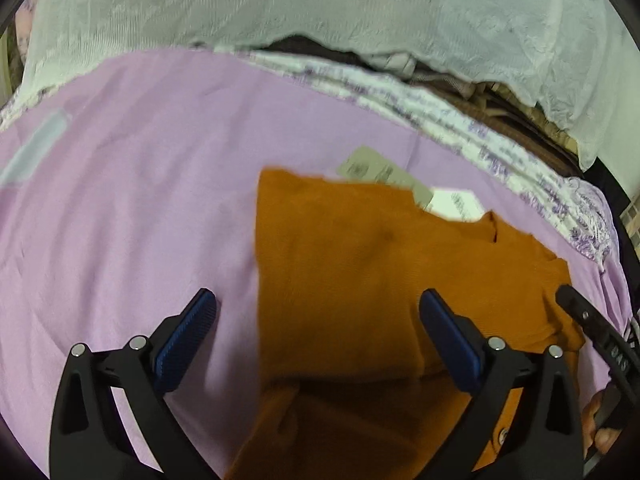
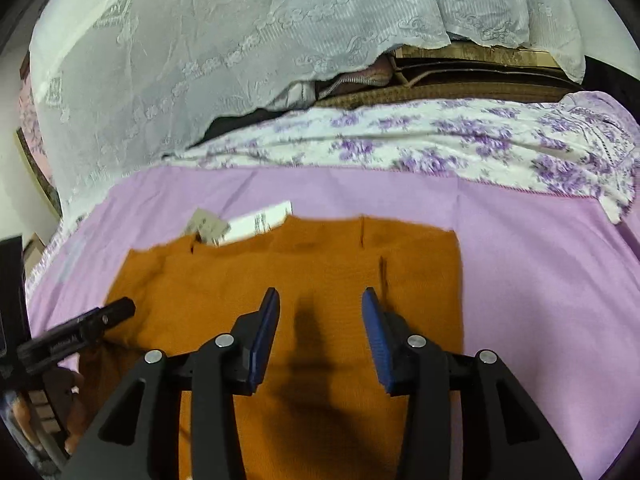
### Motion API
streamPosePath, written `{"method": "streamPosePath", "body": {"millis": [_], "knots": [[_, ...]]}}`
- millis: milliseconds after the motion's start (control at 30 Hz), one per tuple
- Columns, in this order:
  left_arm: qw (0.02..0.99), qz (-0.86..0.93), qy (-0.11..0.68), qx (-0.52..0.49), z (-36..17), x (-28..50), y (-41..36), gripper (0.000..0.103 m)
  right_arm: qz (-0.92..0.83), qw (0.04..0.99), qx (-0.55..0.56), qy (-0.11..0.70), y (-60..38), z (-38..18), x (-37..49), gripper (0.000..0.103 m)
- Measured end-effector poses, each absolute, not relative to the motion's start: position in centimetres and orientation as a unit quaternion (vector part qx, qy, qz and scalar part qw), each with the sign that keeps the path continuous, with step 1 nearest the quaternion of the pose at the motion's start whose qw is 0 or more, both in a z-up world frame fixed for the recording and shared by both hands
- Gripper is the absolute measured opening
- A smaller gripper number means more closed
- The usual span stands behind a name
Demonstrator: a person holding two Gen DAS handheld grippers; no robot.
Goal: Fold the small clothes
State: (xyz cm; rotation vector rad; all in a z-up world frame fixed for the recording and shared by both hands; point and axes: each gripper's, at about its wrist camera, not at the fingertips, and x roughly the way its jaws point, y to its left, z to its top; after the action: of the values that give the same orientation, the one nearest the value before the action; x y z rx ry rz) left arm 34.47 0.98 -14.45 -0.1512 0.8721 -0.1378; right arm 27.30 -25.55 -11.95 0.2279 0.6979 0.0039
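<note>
Garment: orange knit, lies flat on the lilac sheet, partly folded into a rough rectangle. Paper tags poke out past its far edge. A small button shows low on the cloth in the left view.

Left gripper: fingers spread wide, holding nothing. It hovers over the garment's left edge, one pad above bare sheet, the other above orange cloth.

Right gripper: fingers apart, narrower gap, nothing between them. It hangs over the middle of the garment, its shadow falling on the cloth below. Whether either tool touches the fabric, I cannot tell.

Step in hand, as I judge it: taking hold for the next fold.
- Pinch at an edge or corner, not mid-panel; knit bunches if grabbed in the centre.
- Take both layers together where the cloth is doubled, else the under layer drags.
- Lift both sides level and lay over; uneven lift skews the rectangle.
- Tuck the tags inside, or they stay sticking out.
- The sheet is soft and may come up with the pinch; close on orange cloth only.

Containers: none seen for finished pieces. Behind the floral band a white lace cloth drapes over stacked flat brown things; what they are is unclear.
</note>
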Motion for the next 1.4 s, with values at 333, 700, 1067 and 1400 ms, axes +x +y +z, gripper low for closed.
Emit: {"method": "streamPosePath", "body": {"millis": [333, 700, 1067, 1400], "knots": [[0.892, -0.05, 0.448, -0.039, -16.1, 35.2, 0.0, 0.099, 0.012, 0.925, 0.077, 0.373, -24.2, -13.5, 27.8, 0.065], [0.889, -0.072, 0.444, -0.082, -15.5, 31.2, 2.5, 0.099, 0.006, 0.929, 0.141, 0.343, -26.8, -12.7, 24.3, 0.064], [0.891, -0.06, 0.446, -0.055, -15.7, 25.8, 3.1, 0.099, 0.015, 0.929, 0.096, 0.356, -25.6, -13.2, 19.2, 0.064], [0.888, -0.072, 0.45, -0.058, -16.1, 20.4, 4.1, 0.099, 0.024, 0.922, 0.1, 0.374, -25.7, -14.0, 15.4, 0.068]]}}
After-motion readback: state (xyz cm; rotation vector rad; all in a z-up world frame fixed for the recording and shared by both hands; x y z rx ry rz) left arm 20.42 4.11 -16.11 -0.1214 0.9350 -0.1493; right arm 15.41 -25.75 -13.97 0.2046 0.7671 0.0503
